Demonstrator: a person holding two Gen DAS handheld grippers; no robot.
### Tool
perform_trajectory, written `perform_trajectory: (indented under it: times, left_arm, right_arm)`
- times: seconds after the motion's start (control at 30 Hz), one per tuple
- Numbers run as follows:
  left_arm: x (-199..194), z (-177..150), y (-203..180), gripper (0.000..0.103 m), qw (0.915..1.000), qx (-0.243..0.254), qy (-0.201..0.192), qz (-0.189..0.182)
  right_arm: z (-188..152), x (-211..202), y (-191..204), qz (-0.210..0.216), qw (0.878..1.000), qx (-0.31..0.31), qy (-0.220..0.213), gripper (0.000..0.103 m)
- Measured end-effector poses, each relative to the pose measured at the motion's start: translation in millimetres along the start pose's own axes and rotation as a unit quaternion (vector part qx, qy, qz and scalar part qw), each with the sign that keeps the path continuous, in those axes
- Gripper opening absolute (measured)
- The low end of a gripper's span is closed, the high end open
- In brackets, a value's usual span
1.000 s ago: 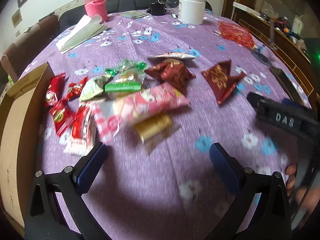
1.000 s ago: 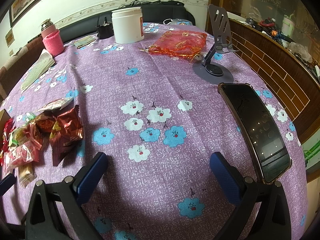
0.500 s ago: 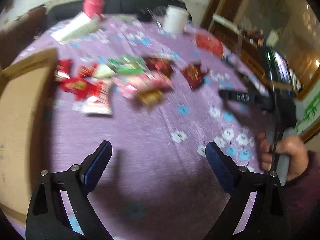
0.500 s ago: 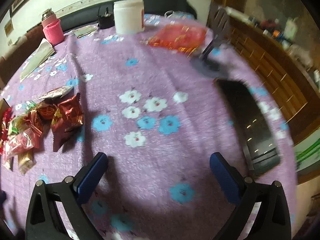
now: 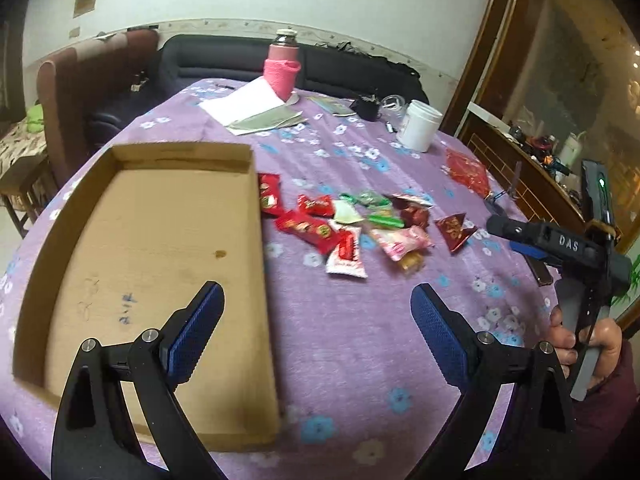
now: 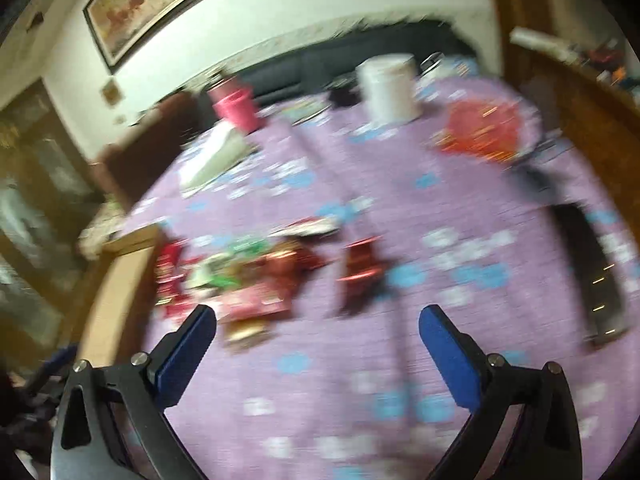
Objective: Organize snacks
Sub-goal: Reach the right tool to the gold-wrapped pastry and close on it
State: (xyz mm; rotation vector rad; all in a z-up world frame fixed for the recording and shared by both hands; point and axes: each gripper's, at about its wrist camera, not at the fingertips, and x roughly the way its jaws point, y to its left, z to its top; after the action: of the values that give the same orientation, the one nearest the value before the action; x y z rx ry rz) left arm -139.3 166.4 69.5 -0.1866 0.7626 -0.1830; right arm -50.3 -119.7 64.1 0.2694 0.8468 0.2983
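Observation:
A pile of wrapped snacks (image 5: 348, 226) in red, green, pink and gold lies mid-table on the purple flowered cloth, just right of a shallow cardboard box (image 5: 72, 240) with nothing in it. One dark red packet (image 5: 454, 230) lies apart to the right. My left gripper (image 5: 318, 332) is open and empty, held above the box's right wall, well short of the snacks. My right gripper (image 6: 318, 340) is open and empty; its view is blurred, with the snacks (image 6: 248, 276) ahead to the left. The right gripper also shows in the left wrist view (image 5: 560, 244).
At the far side stand a pink flask (image 5: 282, 68), folded papers (image 5: 256, 108), a white jar (image 5: 420, 126) and a red mesh bag (image 5: 468, 170). A dark phone (image 6: 592, 272) lies near the right edge. A chair (image 5: 96, 92) stands at the left.
Both grippers have pulled back and up from the table. The left view has swung left, so the cardboard box now fills its left side. The right view has swung toward the snacks.

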Motion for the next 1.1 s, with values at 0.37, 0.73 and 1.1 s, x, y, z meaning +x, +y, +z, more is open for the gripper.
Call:
perform_trajectory:
  times: [0.37,0.73,1.1]
  left_arm:
    - [-1.6,-6.6,-6.6,0.088,0.9994,0.009,0.018,-0.028]
    - [1.5,-8.7,-10.6,0.088,0.9985,0.012,0.028,-0.046]
    - [12.8,-18.5,-42.2,0.088,0.9938,0.062,0.053,-0.075]
  right_arm:
    - [21.0,99.7,56.6,-0.032,0.996,-0.009,0.085,0.068]
    - [-21.7,67.9,48.4,-0.02,0.987,-0.089,0.131,0.046]
    - [-24.4,29.8,25.0,0.005,0.995,-0.058,0.075,0.056]
